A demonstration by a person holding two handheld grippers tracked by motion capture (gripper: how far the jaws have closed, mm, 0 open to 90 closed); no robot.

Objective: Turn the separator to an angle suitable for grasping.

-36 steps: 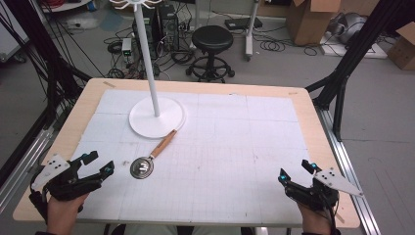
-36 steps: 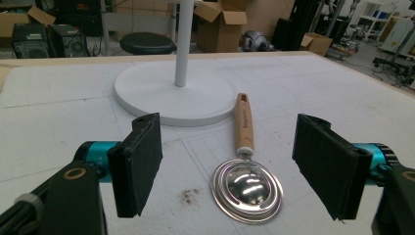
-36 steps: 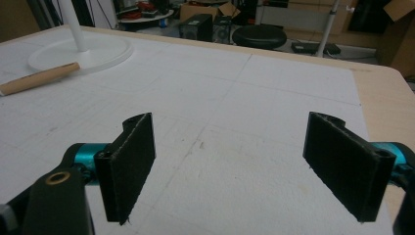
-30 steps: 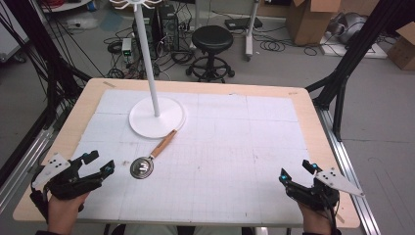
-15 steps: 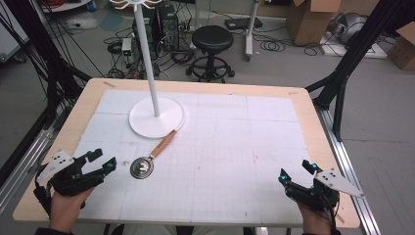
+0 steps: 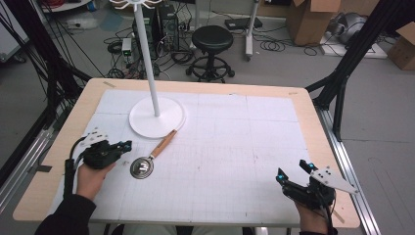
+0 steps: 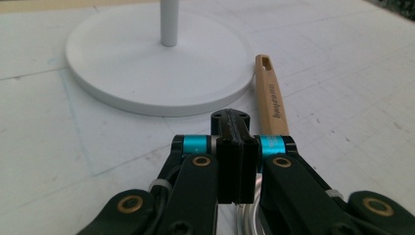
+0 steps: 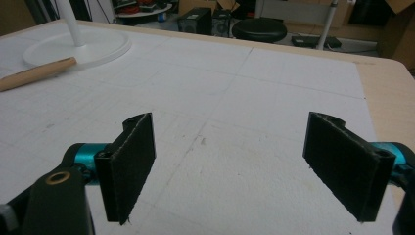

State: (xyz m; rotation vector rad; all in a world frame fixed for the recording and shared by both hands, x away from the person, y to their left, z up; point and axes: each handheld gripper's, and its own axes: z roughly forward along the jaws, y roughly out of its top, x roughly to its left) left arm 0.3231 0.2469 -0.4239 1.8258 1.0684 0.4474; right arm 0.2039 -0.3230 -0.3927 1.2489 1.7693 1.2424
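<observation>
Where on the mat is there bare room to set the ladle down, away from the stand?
The widest bare patch is the mat's middle and right, between the ladle and the right gripper, up to the table far edge. It is crowded at near left, where the left gripper, the ladle and the white stand base sit close together.

We see the stand [image 6: 156,117] on the table [image 6: 303,117] towards its far left corner. The ladle [image 6: 151,156] lies just before the stand's base, handle end at the base rim, bowl nearer the left edge. The left gripper [image 6: 125,145] sits just left of the bowl; the right gripper [image 6: 292,171] rests by the near right corner.
</observation>
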